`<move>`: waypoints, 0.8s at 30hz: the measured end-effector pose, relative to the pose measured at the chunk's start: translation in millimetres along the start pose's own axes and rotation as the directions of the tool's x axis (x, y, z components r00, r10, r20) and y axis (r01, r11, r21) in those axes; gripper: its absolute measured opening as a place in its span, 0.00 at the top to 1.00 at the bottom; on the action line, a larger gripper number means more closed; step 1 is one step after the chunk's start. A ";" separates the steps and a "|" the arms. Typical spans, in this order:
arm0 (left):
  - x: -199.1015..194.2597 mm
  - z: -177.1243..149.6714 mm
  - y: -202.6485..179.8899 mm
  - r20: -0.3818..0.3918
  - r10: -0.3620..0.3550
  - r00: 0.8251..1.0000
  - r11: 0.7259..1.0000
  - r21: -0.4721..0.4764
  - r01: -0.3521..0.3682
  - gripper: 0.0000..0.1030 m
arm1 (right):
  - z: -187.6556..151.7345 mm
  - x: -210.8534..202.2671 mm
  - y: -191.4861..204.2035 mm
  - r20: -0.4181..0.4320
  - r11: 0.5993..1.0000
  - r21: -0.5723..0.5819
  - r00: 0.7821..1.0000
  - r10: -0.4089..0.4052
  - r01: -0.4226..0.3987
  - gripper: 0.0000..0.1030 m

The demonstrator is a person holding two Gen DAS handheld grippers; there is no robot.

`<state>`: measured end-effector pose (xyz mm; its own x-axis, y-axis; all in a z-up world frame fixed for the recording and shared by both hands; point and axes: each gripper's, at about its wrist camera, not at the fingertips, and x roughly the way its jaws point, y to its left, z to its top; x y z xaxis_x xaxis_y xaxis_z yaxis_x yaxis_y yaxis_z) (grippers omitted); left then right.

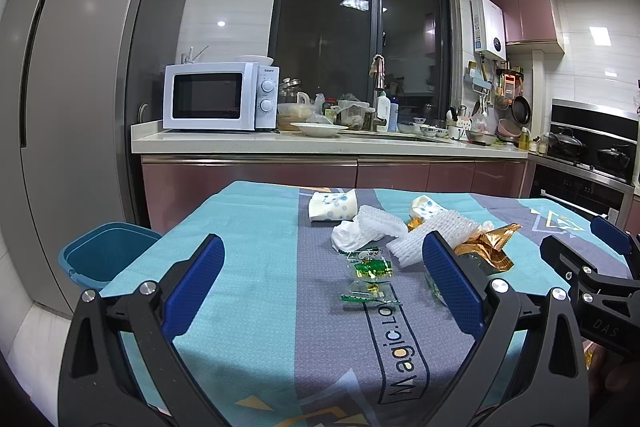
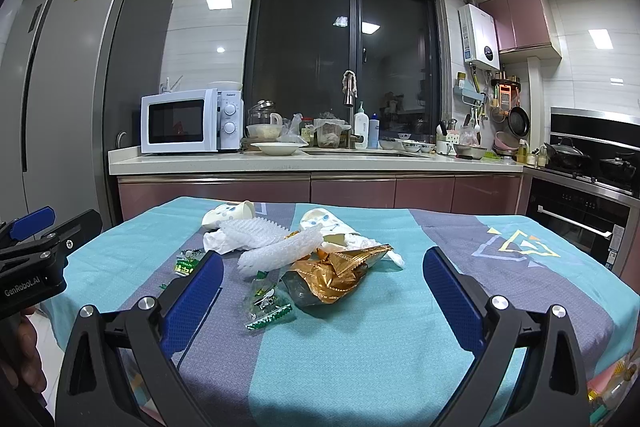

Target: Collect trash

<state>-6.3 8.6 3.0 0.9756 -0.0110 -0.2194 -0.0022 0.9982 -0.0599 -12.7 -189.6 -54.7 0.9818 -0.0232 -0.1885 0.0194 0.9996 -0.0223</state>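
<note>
A heap of trash lies on the table's teal and grey cloth (image 1: 248,227): two crushed dotted paper cups (image 1: 332,207) (image 2: 320,221), white foam fruit netting (image 1: 430,235) (image 2: 280,249), a crumpled tissue (image 1: 348,237), a gold snack bag (image 1: 486,247) (image 2: 340,273) and green candy wrappers (image 1: 370,267) (image 2: 266,305). A blue bin (image 1: 106,253) stands on the floor at the table's left. My left gripper (image 1: 324,281) is open and empty, above the near table, short of the wrappers. My right gripper (image 2: 322,283) is open and empty, its fingers either side of the gold bag.
A kitchen counter (image 1: 320,143) runs behind the table with a microwave (image 1: 220,97), dishes and a sink. A tall fridge (image 1: 72,67) stands at the left, a stove and oven (image 1: 584,171) at the right. The right gripper also shows in the left wrist view (image 1: 592,267).
</note>
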 end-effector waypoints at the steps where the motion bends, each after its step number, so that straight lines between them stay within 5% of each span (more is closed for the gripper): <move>1: -0.1 -0.2 -0.1 0.001 0.000 1.000 1.000 0.000 0.000 0.05 | -0.3 -0.3 0.2 0.001 1.000 -0.001 1.000 0.002 -0.002 0.06; 13: 27.9 7.2 -7.4 -0.060 -0.024 0.998 0.998 0.050 0.027 0.05 | 6.8 10.0 8.2 -0.045 0.997 -0.004 0.996 0.077 -0.078 0.06; 24: 85.7 10.1 -24.4 -0.216 -0.077 0.973 0.987 0.120 0.105 0.05 | 6.8 41.6 12.4 -0.185 0.989 0.042 0.971 0.149 -0.144 0.06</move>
<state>79.6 -16.2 -4.5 0.9023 -0.1007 -0.4193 0.1267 0.9913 0.0344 29.6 -178.0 -56.2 0.9215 0.1228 -0.3685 -0.1139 0.9924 0.0459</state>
